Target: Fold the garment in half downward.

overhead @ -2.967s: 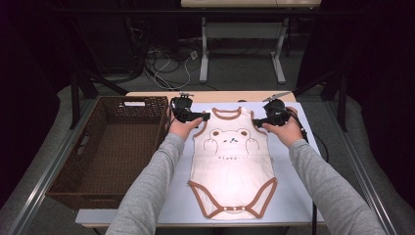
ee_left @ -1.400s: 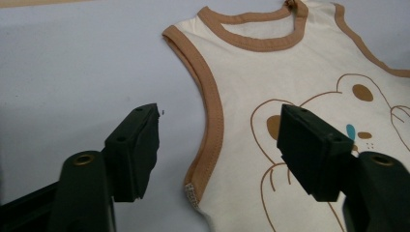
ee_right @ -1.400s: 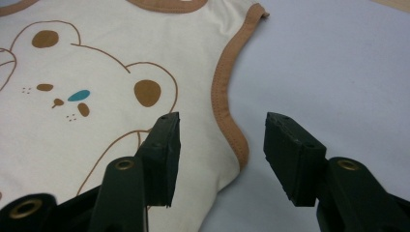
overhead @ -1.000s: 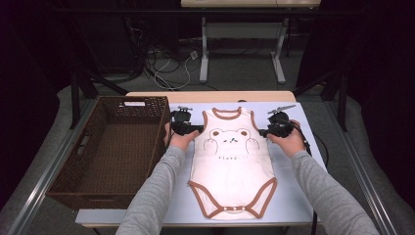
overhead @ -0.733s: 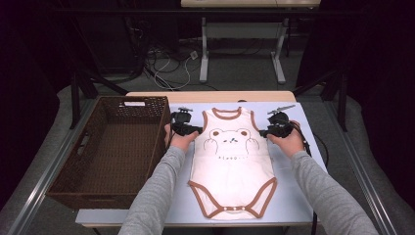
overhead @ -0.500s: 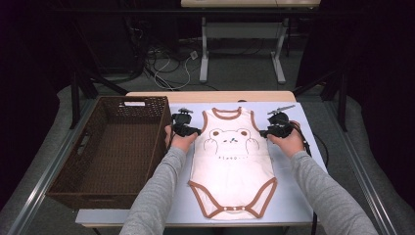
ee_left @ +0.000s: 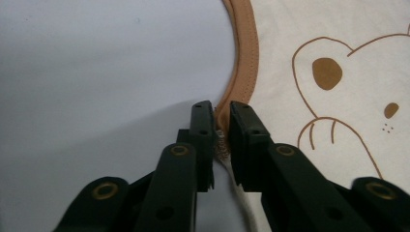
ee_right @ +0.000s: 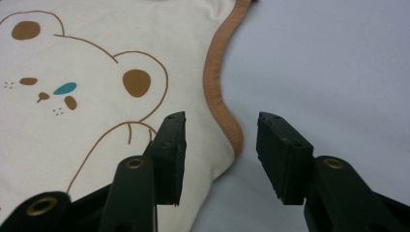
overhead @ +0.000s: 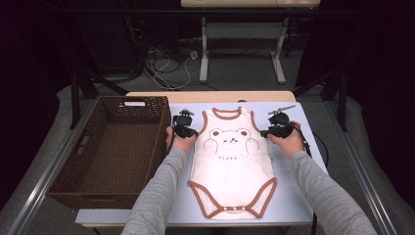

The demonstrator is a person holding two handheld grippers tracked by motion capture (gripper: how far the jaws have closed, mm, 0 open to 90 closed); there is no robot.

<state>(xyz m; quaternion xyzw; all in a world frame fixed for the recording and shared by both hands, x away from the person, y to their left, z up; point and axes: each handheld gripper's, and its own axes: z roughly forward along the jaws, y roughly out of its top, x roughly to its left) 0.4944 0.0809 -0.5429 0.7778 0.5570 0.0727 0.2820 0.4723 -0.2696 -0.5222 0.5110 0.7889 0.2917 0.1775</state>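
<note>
1. We see a cream sleeveless baby bodysuit with brown trim and a printed bear face [overhead: 231, 159] lying flat and face up on the pale blue-grey bench [overhead: 303, 196], neck opening toward the far edge and snap crotch toward the person. Spread out like this, both side edges are easy to reach at once.

2. Our left gripper [ee_left: 216, 118] sits at the bodysuit's left armhole. Its jaws are nearly together, with the brown binding [ee_left: 241, 58] and a bit of cream cloth pinched between them. We judge this bite is taken at the trim because the doubled edge gives a firmer hold than the thin body cloth.

3. Our right gripper [ee_right: 221, 133] stands at the opposite armhole with its jaws wide apart, straddling the brown edge there; one jaw is over the cream cloth, the other over bare bench. It holds nothing yet, and we judge it is lined up to close on the trim to mirror the left.

4. In the high view both hands [overhead: 182, 142] rest level with the bear print, one each side, which suits lifting or folding the garment evenly.

5. A dark brown woven wicker basket [overhead: 93, 181] stands empty just left of the bodysuit, near enough to serve as the likely destination.
</note>
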